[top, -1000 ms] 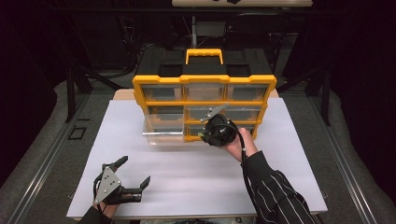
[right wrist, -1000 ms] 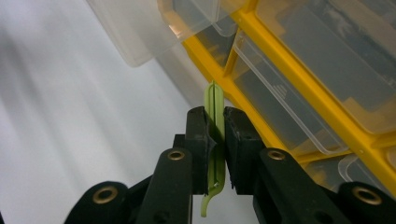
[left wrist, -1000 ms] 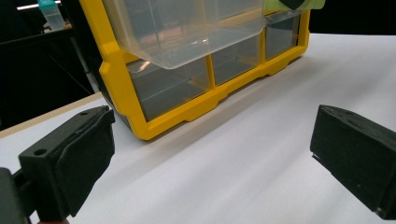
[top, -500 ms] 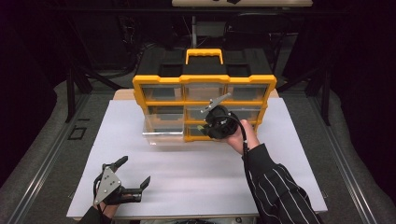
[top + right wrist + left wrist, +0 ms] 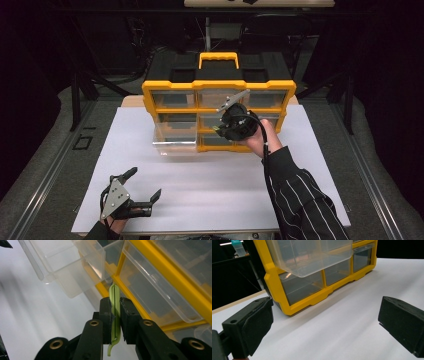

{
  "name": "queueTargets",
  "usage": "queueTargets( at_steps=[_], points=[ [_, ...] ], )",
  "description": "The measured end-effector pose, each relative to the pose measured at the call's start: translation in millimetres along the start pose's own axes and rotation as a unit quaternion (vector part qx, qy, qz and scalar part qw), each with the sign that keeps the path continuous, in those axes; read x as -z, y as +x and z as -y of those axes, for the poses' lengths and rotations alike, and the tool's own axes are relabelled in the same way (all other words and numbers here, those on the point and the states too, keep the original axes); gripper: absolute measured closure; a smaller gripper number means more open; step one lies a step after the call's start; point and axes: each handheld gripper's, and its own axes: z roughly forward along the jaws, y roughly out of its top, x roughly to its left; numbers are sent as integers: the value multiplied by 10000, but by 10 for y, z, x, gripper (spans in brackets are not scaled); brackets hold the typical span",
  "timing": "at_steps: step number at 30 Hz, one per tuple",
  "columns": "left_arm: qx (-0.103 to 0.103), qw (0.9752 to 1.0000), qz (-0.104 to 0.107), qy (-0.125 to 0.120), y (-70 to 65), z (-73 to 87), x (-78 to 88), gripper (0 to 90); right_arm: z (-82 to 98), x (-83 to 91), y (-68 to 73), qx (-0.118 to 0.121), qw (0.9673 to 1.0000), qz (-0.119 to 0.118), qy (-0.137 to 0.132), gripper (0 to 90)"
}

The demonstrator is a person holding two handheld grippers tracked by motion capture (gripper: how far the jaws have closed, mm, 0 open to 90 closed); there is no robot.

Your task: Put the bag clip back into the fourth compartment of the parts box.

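A yellow organizer (image 5: 219, 90) with clear drawers and a yellow handle stands at the back middle of the white table (image 5: 210, 185). Its middle-left drawer (image 5: 175, 136) is pulled out; it also appears in the right gripper view as the clear drawer (image 5: 67, 267). My right gripper (image 5: 223, 128) hovers in front of the organizer's middle drawers. In its own view the right gripper (image 5: 115, 302) is shut on a thin green plastic strip (image 5: 114, 291) held on edge, just right of the open drawer. My left gripper (image 5: 145, 184) rests open near the table's front left corner, nothing between its jaws.
In the left gripper view the organizer (image 5: 287, 302) stands ahead with the pulled-out drawer (image 5: 312, 257) overhanging the bottom row. Dark floor and equipment surround the table. A person's striped sleeve (image 5: 300, 200) reaches in from the bottom right.
My right gripper, still holding the green strip, has risen a little up the organizer's front. The left gripper has stayed put.
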Motion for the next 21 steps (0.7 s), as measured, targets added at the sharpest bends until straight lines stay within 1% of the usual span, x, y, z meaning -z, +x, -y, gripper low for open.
queueTargets(
  at_steps=[5,16,21],
  points=[
    [-1,10000,-8,2,1,0,2,0,-48,34,0,52,10000,8,-1,805],
    [1,10000,0,-4,1,0,2,0,-117,79,0,54,10000,35,-34,805],
    [-13,10000,8,0,0,-1,2,0,-166,123,2,107,9999,48,-50,805]
  ],
)
